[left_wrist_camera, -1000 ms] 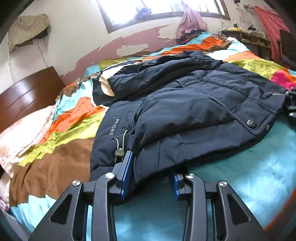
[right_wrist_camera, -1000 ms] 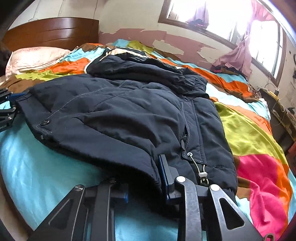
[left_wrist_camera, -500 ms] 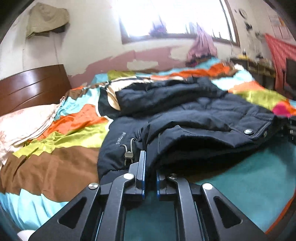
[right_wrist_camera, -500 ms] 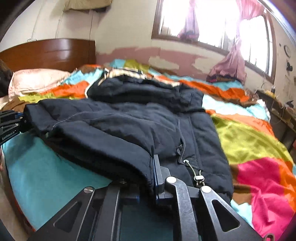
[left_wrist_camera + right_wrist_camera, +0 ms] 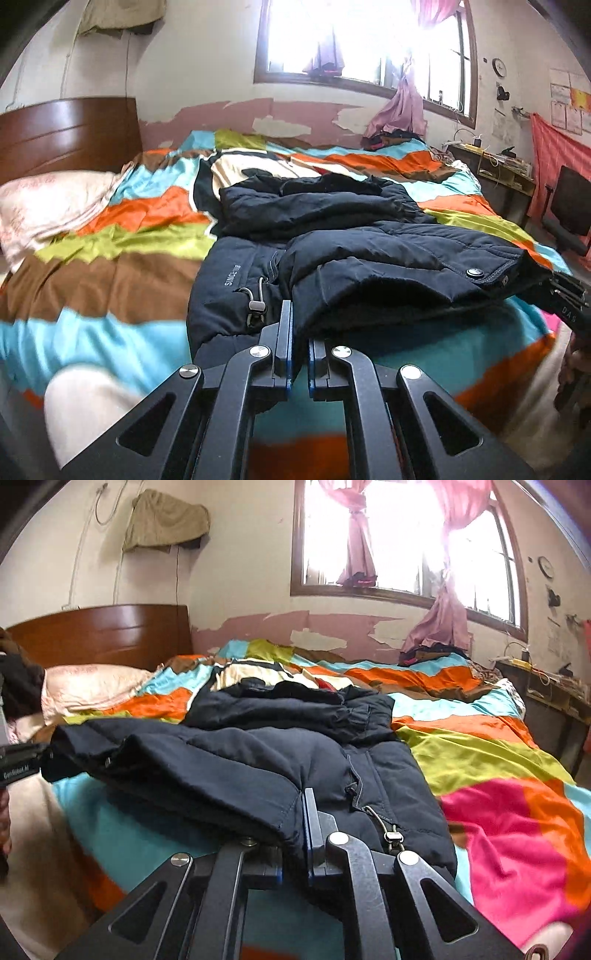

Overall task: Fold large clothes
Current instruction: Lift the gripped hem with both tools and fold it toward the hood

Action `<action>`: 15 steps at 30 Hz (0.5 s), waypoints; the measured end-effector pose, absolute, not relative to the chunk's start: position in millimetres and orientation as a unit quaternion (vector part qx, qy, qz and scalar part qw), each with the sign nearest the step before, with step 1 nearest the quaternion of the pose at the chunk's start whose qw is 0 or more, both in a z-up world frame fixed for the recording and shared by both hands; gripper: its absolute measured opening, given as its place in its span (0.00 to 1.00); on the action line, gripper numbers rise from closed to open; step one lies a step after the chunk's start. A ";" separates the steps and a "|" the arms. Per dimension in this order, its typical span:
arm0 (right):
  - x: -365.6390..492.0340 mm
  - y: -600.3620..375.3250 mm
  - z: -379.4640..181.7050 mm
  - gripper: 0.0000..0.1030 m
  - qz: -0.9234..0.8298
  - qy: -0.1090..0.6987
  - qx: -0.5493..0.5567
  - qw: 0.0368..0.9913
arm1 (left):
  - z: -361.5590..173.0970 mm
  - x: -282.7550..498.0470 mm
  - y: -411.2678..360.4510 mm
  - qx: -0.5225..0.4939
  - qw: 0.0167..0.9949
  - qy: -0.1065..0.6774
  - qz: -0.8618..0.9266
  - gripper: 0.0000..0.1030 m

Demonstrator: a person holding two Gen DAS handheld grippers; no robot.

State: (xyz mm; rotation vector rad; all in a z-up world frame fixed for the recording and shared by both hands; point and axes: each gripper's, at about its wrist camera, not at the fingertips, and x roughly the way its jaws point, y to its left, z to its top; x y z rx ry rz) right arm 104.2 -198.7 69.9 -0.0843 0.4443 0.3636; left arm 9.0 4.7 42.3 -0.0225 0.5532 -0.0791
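Left wrist cam: one dark navy jacket (image 5: 354, 236) on the striped bedspread (image 5: 110, 266), one pillow (image 5: 48, 210) off left of the jaws. The left gripper (image 5: 300, 332) is pinched nearly closed on the jacket's hem, right at its tips. Right wrist cam: same single jacket (image 5: 258, 753), and the right gripper (image 5: 295, 834) is clamped narrow on the hem too, fabric draped over its left finger.

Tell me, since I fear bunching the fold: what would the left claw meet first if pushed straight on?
Likely the padded dark navy jacket itself: the left claw is shut on its hem, with the bulk lying straight ahead on the colourful patchwork bedspread.
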 end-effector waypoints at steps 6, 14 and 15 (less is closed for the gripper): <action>47.3 -203.5 89.5 0.08 0.191 0.231 -0.037 0.953 | 65.1 -37.3 2.2 -0.034 0.959 0.280 -0.043 0.04; 36.7 -196.4 102.4 0.07 0.192 0.228 -0.049 0.953 | 84.9 -32.6 1.4 -0.034 0.963 0.264 -0.049 0.04; 40.5 -195.9 105.3 0.07 0.192 0.223 -0.052 0.954 | 87.2 -30.0 1.6 -0.030 0.964 0.260 -0.049 0.04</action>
